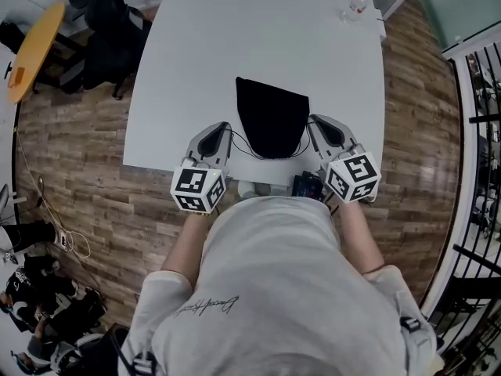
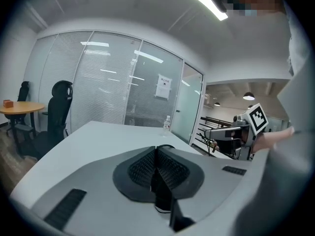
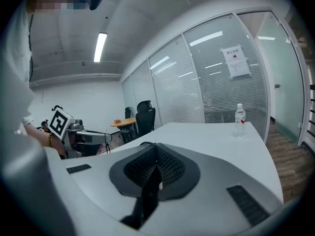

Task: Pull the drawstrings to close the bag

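A black drawstring bag [image 1: 272, 116] lies flat on the white table [image 1: 258, 37], its mouth toward the person. Thin black cords [image 1: 244, 147] run from the mouth out to both sides. My left gripper [image 1: 227, 126] sits at the bag's left near corner, jaws shut, and a short loop of cord [image 2: 165, 146] shows at its tip [image 2: 157, 148]. My right gripper [image 1: 311, 119] sits at the right near corner, also shut, with a cord loop [image 3: 145, 143] at its tip [image 3: 156, 144]. The bag itself is hidden in both gripper views.
A water bottle [image 1: 358, 2] stands at the table's far right corner. A dark device [image 1: 307, 185] lies at the near edge by the person's body. Black office chairs [image 1: 109, 37] and a round wooden table [image 1: 35, 45] stand at the left, a metal railing [image 1: 477, 131] at the right.
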Demonstrator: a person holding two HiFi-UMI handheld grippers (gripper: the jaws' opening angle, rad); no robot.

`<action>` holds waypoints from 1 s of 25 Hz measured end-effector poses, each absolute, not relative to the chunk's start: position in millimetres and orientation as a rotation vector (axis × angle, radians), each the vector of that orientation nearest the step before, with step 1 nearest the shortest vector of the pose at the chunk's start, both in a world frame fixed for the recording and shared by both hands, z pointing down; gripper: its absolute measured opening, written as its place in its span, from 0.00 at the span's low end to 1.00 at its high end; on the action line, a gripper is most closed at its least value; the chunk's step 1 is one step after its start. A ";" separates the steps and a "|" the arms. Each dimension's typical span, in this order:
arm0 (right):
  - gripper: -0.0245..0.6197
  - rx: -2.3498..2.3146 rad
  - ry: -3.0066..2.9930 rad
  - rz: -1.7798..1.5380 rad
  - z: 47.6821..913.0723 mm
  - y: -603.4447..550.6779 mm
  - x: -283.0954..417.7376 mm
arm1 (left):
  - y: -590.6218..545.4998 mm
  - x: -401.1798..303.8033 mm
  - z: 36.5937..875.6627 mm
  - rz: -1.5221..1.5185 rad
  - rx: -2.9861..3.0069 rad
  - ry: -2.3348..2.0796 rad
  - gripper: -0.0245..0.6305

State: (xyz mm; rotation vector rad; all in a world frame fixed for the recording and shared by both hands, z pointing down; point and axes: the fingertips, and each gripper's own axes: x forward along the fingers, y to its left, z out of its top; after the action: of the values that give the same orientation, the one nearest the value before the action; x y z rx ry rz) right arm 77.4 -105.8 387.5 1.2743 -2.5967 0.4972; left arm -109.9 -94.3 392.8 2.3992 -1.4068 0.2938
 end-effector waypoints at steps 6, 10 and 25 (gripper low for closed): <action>0.08 1.248 -2.605 0.511 388.4 -102.0 65.1 | -84.8 -98.3 393.0 0.331 2.445 -1.376 0.06; 0.08 1.236 -2.613 0.520 388.1 -98.9 62.7 | -84.7 -96.4 389.2 0.322 2.452 -1.378 0.06; 0.08 1.201 -2.605 0.517 391.8 -93.2 55.6 | -83.9 -102.3 384.8 0.326 2.463 -1.387 0.06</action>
State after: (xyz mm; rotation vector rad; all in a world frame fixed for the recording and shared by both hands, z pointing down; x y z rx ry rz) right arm 55.6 -93.2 391.8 1.2011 -2.6052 0.5173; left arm -102.3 -83.9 384.8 2.4634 -1.3866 0.3259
